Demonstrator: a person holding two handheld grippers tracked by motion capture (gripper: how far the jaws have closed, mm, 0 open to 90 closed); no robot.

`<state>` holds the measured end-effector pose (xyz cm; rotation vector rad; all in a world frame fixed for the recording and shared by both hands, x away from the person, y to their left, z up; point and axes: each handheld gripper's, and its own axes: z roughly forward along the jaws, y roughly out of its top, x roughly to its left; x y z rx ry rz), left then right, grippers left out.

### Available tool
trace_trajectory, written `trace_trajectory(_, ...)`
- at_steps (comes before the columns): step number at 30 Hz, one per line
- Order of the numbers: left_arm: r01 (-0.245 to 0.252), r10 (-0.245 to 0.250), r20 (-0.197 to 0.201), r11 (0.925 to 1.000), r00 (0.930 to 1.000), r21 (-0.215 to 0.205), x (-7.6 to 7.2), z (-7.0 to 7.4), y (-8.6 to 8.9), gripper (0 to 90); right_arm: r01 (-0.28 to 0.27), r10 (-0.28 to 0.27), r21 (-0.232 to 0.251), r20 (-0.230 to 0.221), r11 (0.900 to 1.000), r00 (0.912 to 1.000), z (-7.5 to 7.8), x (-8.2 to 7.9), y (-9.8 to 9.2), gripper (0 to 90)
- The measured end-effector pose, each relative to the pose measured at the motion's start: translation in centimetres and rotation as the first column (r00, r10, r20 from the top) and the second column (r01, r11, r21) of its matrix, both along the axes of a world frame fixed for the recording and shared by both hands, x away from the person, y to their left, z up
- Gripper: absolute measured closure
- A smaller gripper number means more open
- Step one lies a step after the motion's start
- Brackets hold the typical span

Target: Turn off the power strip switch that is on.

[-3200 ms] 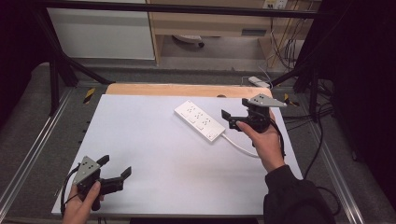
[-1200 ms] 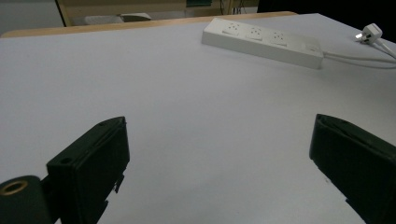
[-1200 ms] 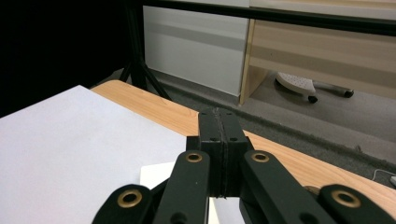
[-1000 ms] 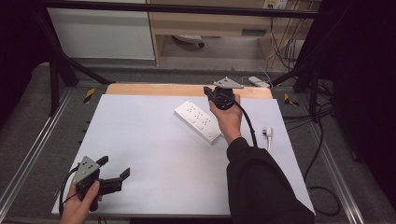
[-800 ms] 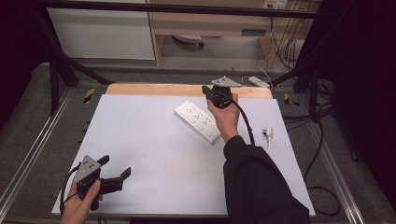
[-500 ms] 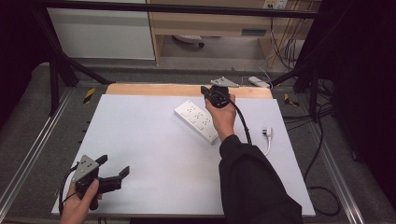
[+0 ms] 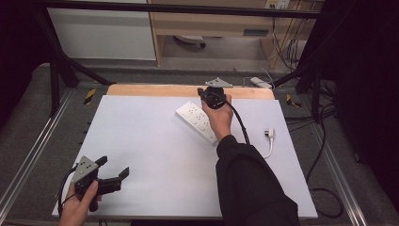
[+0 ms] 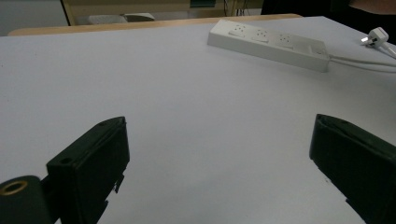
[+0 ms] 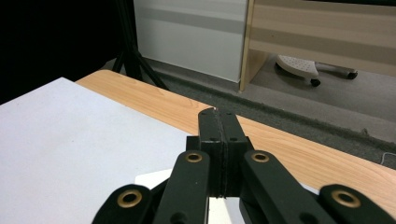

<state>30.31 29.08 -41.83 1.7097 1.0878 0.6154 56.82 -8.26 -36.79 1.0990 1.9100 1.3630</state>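
White rectangular plastic power strip point(image 7: 196, 120) lying flat on the white counter point(image 7: 155, 155), near its far wooden edge. Right gripper point(image 7: 203, 92) above the strip's far end, jaws pressed together, nothing between. Left gripper point(image 7: 113, 170) well apart from the strip, at the near corner, jaws spread wide, empty.

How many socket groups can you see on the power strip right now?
3 on the white power strip, in a row along its top in the left gripper view. In the high view the right gripper may hide some.
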Motion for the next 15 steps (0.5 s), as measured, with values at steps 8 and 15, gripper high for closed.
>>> trace_trajectory(8,-0.001,0.001,0.003,1.0,1.0,0.001,0.05,0.03,0.0,4.7,-0.015,0.015,-0.018,-0.012,1.0,0.9998,-0.15,0.12,0.66,90.0)
trace_trajectory(15,0.003,-0.003,0.009,1.0,1.0,-0.005,0.05,0.1,0.03,4.8,-0.019,0.018,-0.029,-0.027,0.999,0.9995,-0.43,0.11,1.12,90.0)
